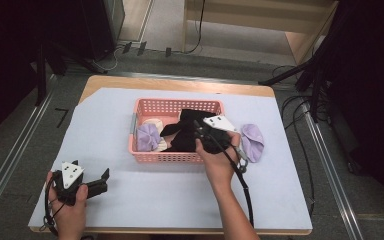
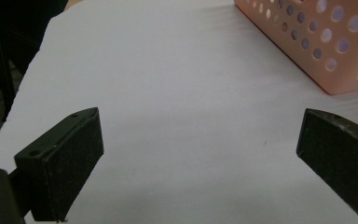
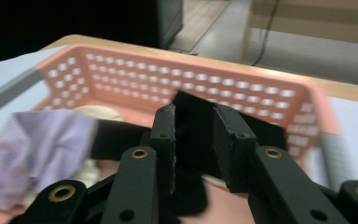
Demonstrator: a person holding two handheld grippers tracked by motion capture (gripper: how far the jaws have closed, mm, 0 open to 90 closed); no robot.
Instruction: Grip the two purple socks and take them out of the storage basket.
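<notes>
At seven o'clock on the table (image 1: 130, 200) the left gripper (image 1: 101, 181) is held spread and empty, while farther off at one o'clock black cloth (image 3: 193, 116) is pinched by the right gripper (image 3: 195, 140) over the pink basket (image 1: 175, 106), which could be dragged if snagged.

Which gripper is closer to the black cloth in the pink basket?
Right. The right gripper is over the pink basket with its jaws around the black cloth. The left gripper, jaws open, rests near the table's front left, apart from the basket.
</notes>
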